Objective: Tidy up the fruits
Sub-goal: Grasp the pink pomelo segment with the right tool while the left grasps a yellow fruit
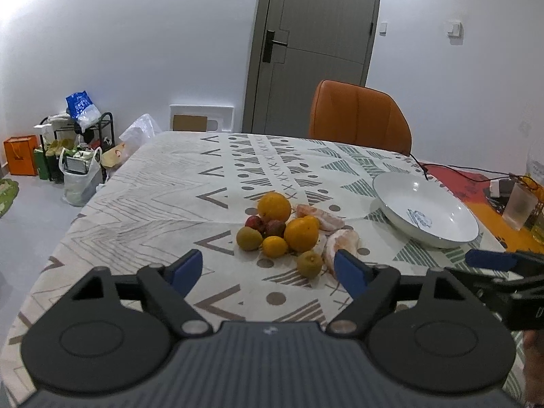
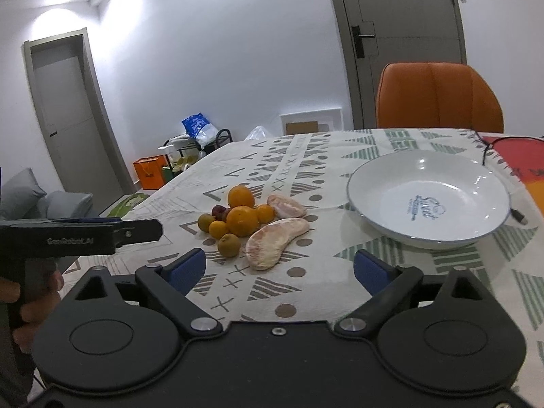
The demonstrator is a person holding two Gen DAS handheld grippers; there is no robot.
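Observation:
A pile of fruit lies on the patterned tablecloth: oranges (image 1: pixel 274 206) (image 2: pixel 242 220), small green-brown fruits (image 1: pixel 309 264) (image 2: pixel 229 244), dark red fruits (image 1: pixel 254 222) and peeled pomelo segments (image 1: pixel 340 243) (image 2: pixel 275 242). A white plate (image 1: pixel 426 214) (image 2: pixel 428 199) stands empty to the right of the pile. My left gripper (image 1: pixel 268 272) is open and empty, just short of the pile. My right gripper (image 2: pixel 278 268) is open and empty, short of the pomelo segment and the plate.
An orange chair (image 1: pixel 358 117) (image 2: pixel 438 97) stands at the table's far side. A black cable (image 2: pixel 499 142) runs by the plate. A glass (image 1: pixel 520 205) and clutter sit at the table's right end. Bags and a rack (image 1: pixel 78 146) stand on the floor at left.

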